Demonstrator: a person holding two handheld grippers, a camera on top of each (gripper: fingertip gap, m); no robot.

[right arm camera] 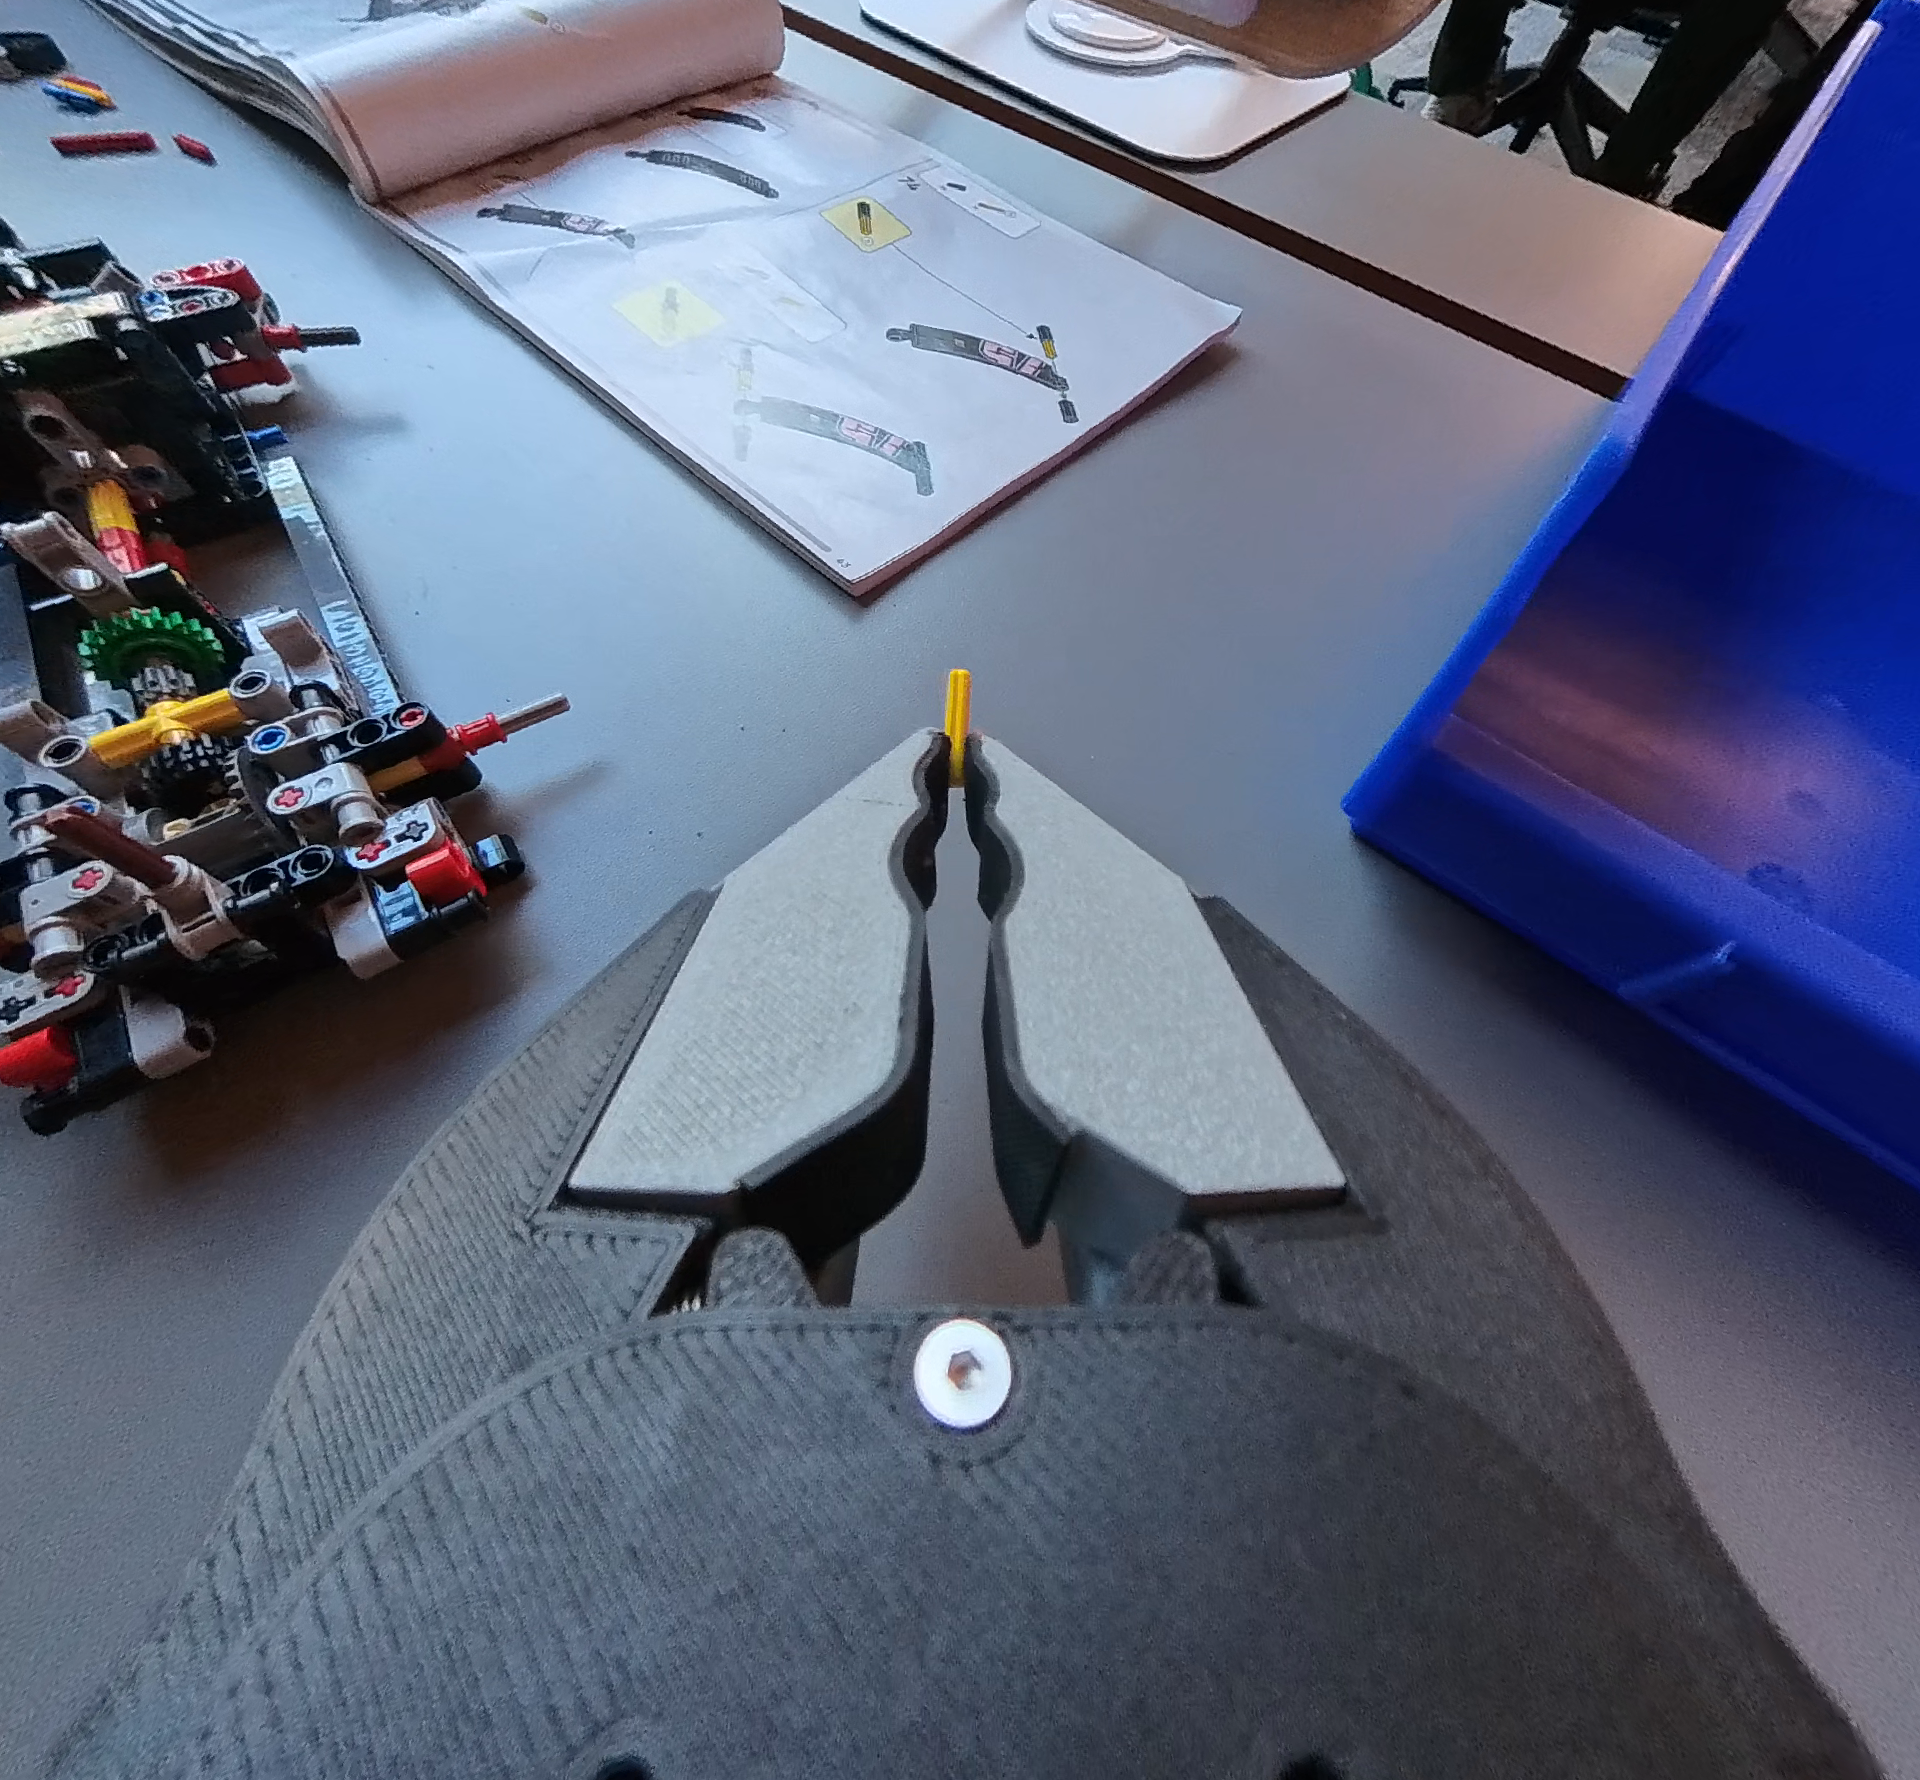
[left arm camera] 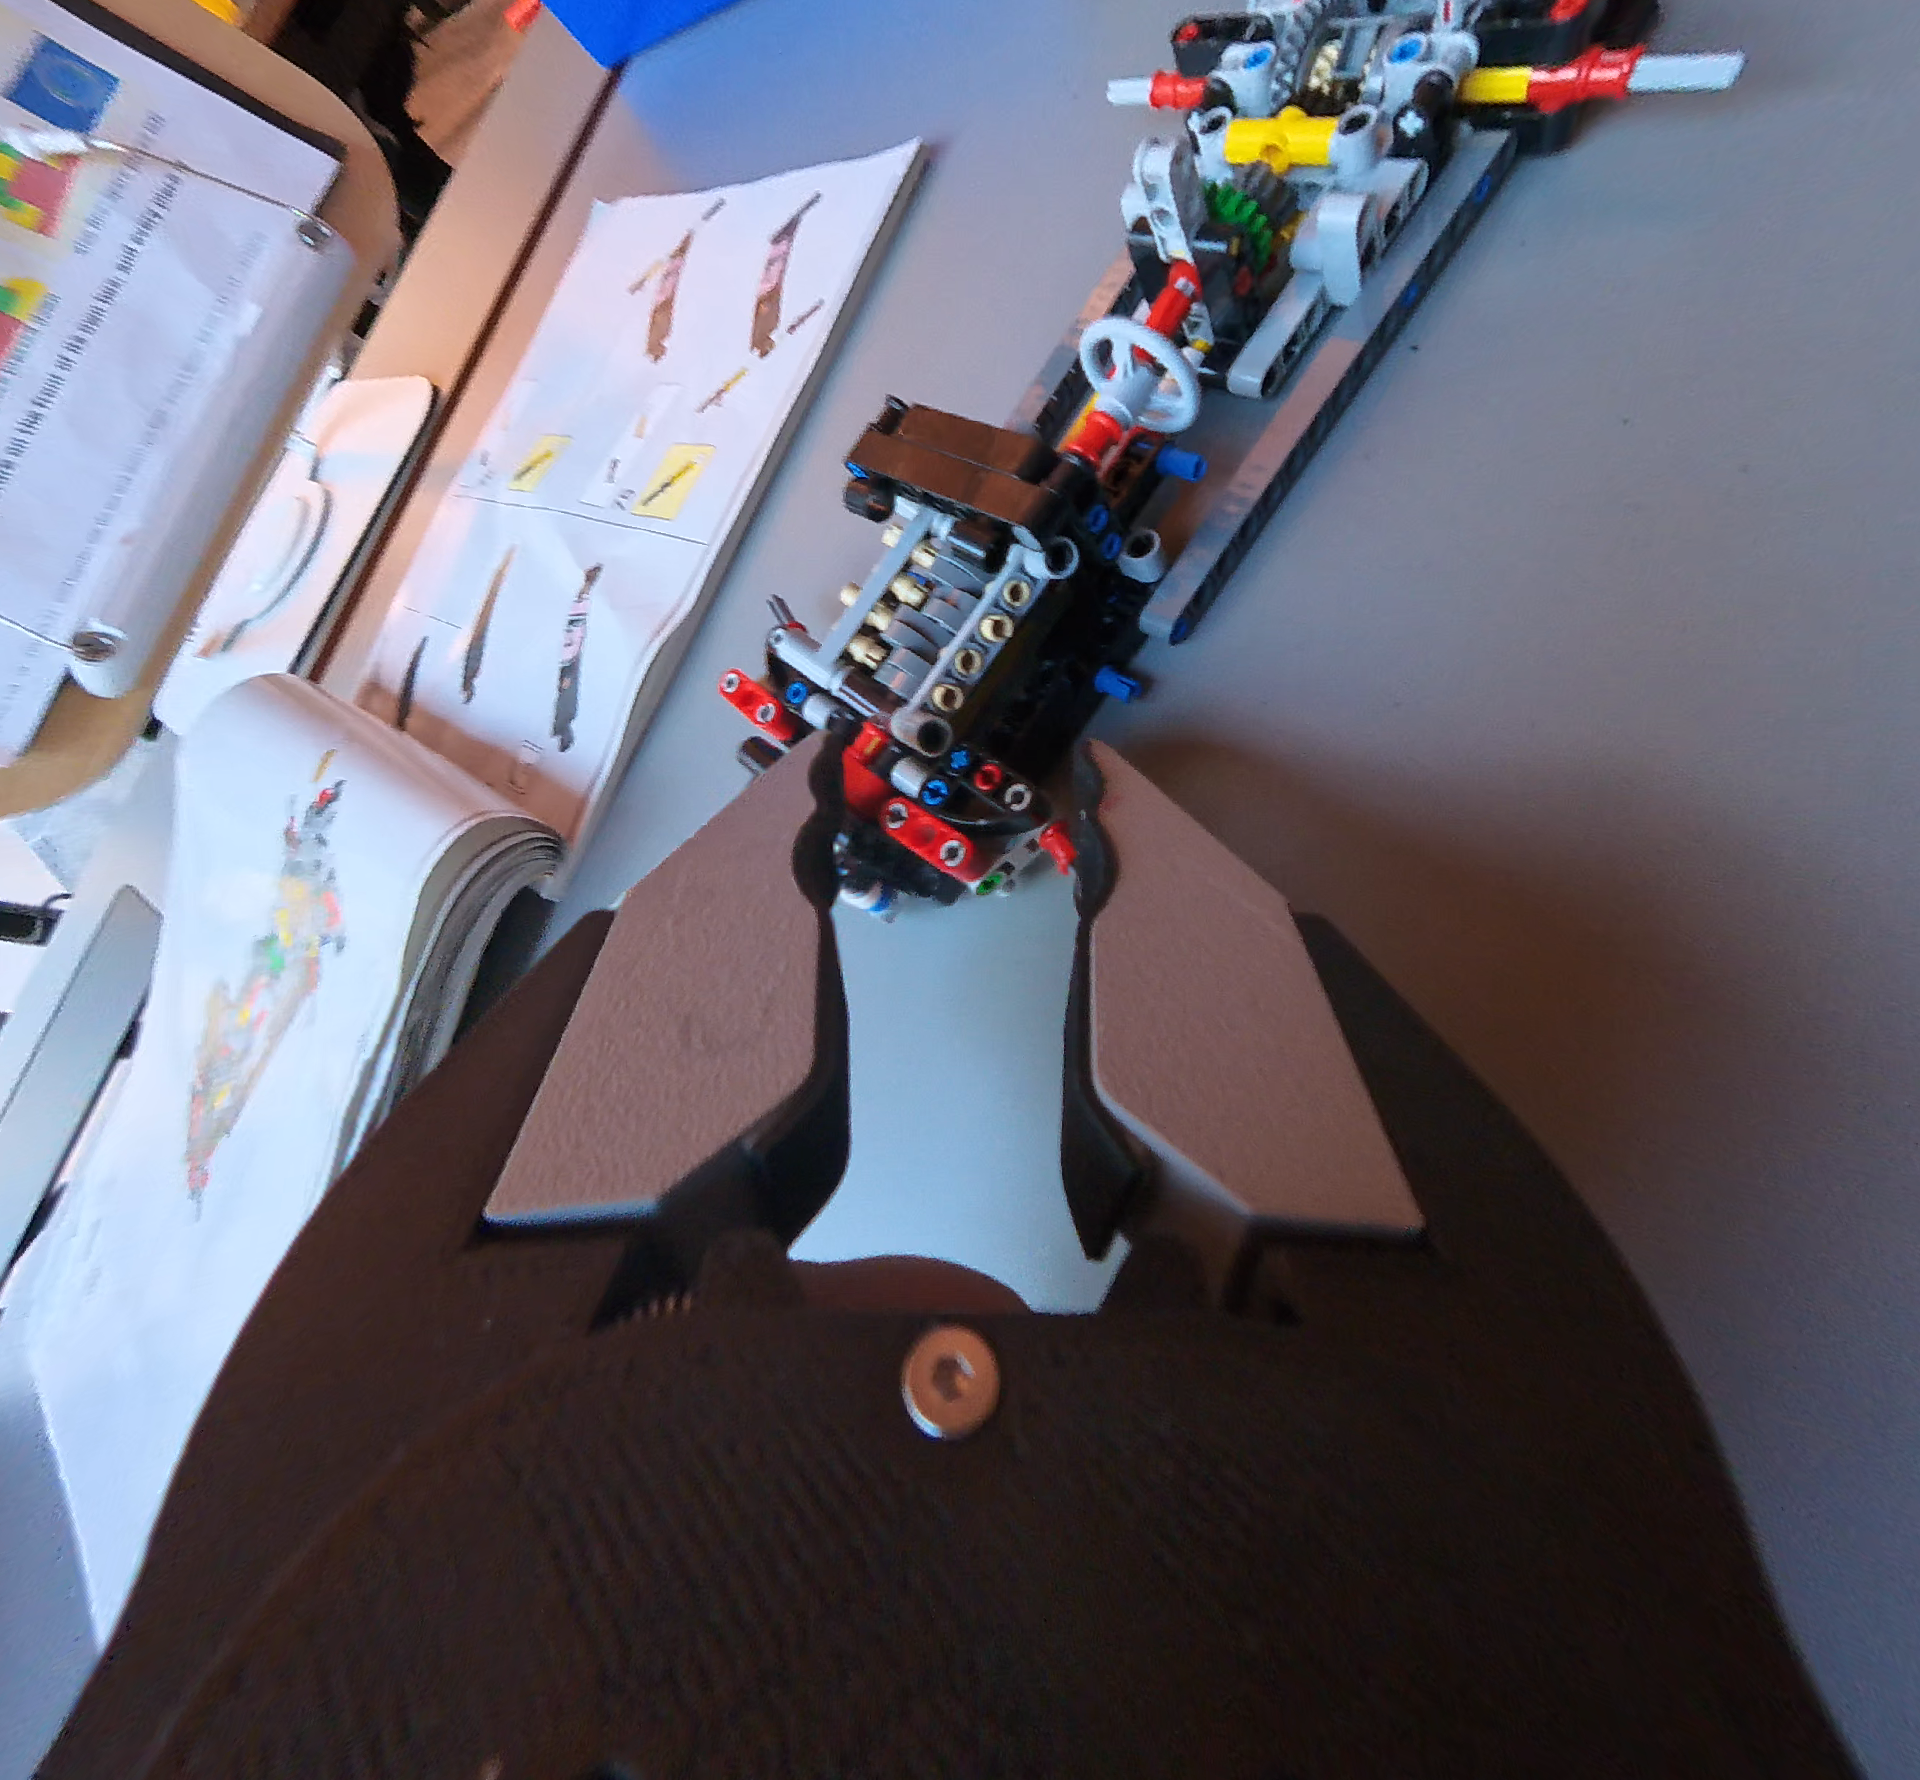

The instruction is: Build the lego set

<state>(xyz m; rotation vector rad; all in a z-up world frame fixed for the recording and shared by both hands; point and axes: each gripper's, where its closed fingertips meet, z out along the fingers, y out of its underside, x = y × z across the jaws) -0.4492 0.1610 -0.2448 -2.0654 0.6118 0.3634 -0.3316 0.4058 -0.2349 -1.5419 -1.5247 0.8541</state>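
Each tool fills the lower half of its frame: the left tool (left arm camera: 940, 831) and right tool (right arm camera: 956, 762) share a dark, ridged printed body (layer lines plain to see), one silver hex screw at lower centre, and two grey wedge-shaped fingers with black wavy inner edges.

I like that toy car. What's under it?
The brick car sits on the grey table. Its near end is between the left gripper's fingers. Its underside is hidden.
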